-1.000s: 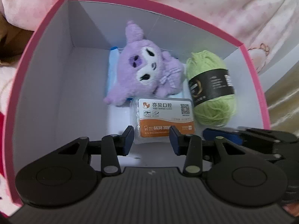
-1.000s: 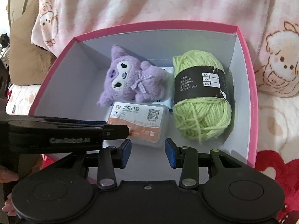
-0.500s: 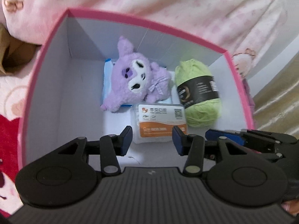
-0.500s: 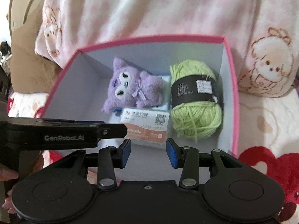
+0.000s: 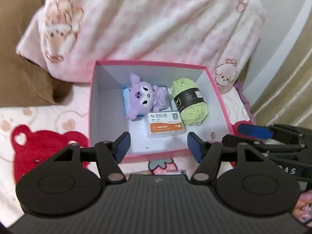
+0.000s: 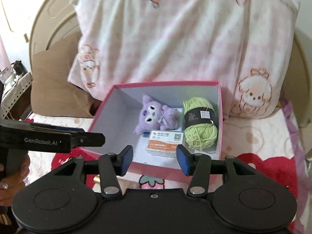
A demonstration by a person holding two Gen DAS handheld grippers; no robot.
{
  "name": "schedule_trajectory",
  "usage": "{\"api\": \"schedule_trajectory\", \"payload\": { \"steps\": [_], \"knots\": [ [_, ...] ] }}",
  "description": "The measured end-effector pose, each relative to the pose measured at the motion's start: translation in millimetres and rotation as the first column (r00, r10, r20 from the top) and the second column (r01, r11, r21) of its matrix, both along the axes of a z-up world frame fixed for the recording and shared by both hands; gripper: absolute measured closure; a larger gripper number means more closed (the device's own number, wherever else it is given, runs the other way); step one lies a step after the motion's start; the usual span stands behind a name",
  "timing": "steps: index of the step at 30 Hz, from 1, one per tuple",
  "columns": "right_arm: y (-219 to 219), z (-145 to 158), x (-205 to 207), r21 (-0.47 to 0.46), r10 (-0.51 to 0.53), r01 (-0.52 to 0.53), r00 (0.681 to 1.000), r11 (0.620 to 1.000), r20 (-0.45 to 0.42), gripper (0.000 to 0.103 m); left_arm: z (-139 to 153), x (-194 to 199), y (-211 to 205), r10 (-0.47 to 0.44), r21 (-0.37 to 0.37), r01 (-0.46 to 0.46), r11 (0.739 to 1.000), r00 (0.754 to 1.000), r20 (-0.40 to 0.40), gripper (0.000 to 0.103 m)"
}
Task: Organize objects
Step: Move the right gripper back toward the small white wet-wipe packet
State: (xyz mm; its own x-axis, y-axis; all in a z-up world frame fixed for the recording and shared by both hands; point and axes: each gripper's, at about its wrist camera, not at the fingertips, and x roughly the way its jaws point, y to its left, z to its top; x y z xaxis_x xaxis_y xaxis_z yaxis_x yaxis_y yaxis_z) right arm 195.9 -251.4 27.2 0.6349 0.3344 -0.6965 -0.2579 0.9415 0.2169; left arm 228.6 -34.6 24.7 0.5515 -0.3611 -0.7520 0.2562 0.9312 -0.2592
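Your left gripper (image 5: 158, 146) hangs above the near edge of the pink box (image 5: 156, 154), and its jaws have just been opening: they stand well apart with nothing between them. Your right gripper (image 6: 154, 160) does the same beside it, jaws just opened wider, empty, poised over the box's near wall. Down inside the box, the purple plush toy (image 5: 145, 97) lies on a blue-and-white packet (image 5: 125, 95) toward the back. The green ball of yarn (image 5: 190, 102) sits just to its right, against the side wall. The clear case with the orange label (image 5: 165, 125) rests in front of them, touching the yarn. The box sits on a pink patterned blanket (image 5: 48, 117), with a big pink pillow (image 6: 175, 39) right behind it.
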Motion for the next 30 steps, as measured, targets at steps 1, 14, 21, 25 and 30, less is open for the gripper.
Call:
{"api": "schedule_trajectory", "payload": {
  "steps": [1,14,21,25,30],
  "knots": [
    [1.1,4.7,-5.9,-0.006,0.007,-0.007,1.0,1.0,0.007,0.044,6.9,-6.0,1.4,-0.008,0.005,0.008,1.0,1.0,0.006,0.037],
    [23.0,45.6,-82.5,-0.064,0.126,-0.126,0.992,0.99,0.005,0.029,50.3,-85.0,22.3,-0.068,0.038,0.069,0.997,0.998,-0.008,0.031],
    [33.4,42.8,-116.3,-0.1,0.208,-0.207,0.978,0.973,0.002,0.024,42.4,-112.8,26.4,-0.092,0.049,0.094,0.994,0.995,-0.029,0.024],
    [37.8,30.5,-125.2,-0.115,0.246,-0.245,0.969,0.963,-0.002,0.023,25.7,-118.6,24.9,-0.094,0.03,0.096,0.995,0.994,-0.047,0.018],
    [43.6,7.0,-126.5,-0.142,0.298,-0.295,0.955,0.945,0.001,0.023,-0.3,-120.7,17.3,-0.091,0.007,0.092,0.996,0.994,-0.06,0.018]
  ]
}}
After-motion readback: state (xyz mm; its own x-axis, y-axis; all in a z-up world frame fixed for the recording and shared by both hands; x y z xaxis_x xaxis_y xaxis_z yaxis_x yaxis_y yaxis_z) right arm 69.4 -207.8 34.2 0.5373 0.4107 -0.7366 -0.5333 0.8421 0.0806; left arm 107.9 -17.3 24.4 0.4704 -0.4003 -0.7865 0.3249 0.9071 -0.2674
